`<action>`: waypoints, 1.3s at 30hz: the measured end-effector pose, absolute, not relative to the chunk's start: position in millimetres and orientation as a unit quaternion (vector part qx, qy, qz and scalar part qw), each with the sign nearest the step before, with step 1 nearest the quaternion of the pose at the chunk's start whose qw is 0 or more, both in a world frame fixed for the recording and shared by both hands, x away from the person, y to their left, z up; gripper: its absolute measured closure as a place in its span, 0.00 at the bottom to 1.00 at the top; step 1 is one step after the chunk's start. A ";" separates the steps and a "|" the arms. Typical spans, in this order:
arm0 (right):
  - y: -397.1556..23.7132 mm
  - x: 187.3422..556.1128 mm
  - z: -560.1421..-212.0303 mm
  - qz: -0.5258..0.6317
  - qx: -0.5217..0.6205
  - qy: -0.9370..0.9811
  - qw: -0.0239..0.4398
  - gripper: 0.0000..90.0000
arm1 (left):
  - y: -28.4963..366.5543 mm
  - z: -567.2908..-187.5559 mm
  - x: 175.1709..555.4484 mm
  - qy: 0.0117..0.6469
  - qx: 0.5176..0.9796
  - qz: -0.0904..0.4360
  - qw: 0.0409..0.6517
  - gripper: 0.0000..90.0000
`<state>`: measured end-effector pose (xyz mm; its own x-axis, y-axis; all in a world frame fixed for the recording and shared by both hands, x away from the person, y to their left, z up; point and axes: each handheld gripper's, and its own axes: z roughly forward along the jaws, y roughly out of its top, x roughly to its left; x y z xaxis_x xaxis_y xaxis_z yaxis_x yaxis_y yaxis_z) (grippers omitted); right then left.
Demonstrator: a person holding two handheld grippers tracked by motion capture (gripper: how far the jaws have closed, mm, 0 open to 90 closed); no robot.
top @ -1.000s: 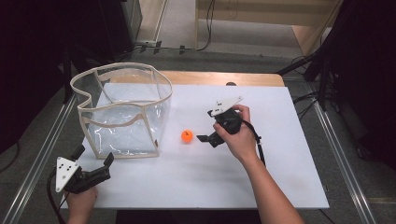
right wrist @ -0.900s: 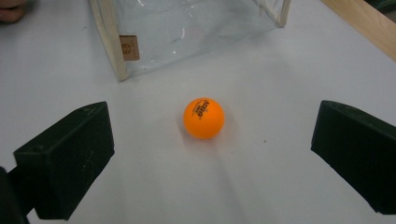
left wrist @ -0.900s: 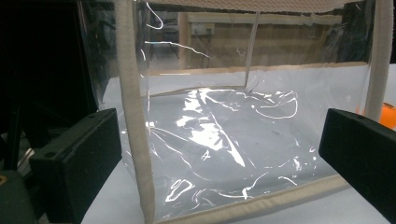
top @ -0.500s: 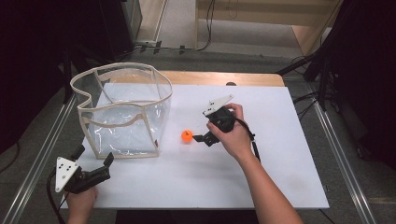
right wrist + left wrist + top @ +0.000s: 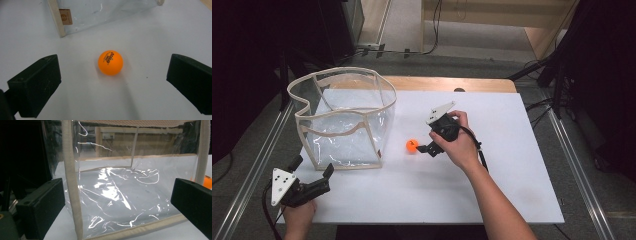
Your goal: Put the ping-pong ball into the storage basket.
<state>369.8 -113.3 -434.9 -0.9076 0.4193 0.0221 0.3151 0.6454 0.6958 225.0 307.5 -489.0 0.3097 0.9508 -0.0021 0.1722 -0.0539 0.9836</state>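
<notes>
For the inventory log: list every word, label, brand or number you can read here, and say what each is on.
Orange ping-pong ball: dark printed logo and small lettering, too small and blurred to read.
Small brown tag on the clear plastic bag: an orange round mark, no legible text.
Nothing else carries readable text, the right gripper and left gripper included.

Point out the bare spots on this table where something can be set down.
Free: the white table right of the right gripper out to its right edge, and the near strip between the left gripper and the person's forearm. Crowded: the left side, where the clear bag stands with the orange ball beside it.
</notes>
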 end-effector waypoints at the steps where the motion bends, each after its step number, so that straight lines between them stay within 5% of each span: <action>1: -112.8 369.9 -435.3 0.368 0.203 0.905 0.070 0.00 | 307.5 -489.0 225.0 0.452 0.621 0.375 0.519 0.00; 39: -79.5 383.3 -456.0 0.305 0.193 0.931 0.049 0.00 | 307.7 -488.9 225.2 0.451 0.622 0.374 0.519 0.00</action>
<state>383.3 -79.5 -456.0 -0.9207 0.3894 0.0257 0.3292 0.7396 0.5871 225.2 307.7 -488.9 0.3129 0.9498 -0.0033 0.1726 -0.0534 0.9835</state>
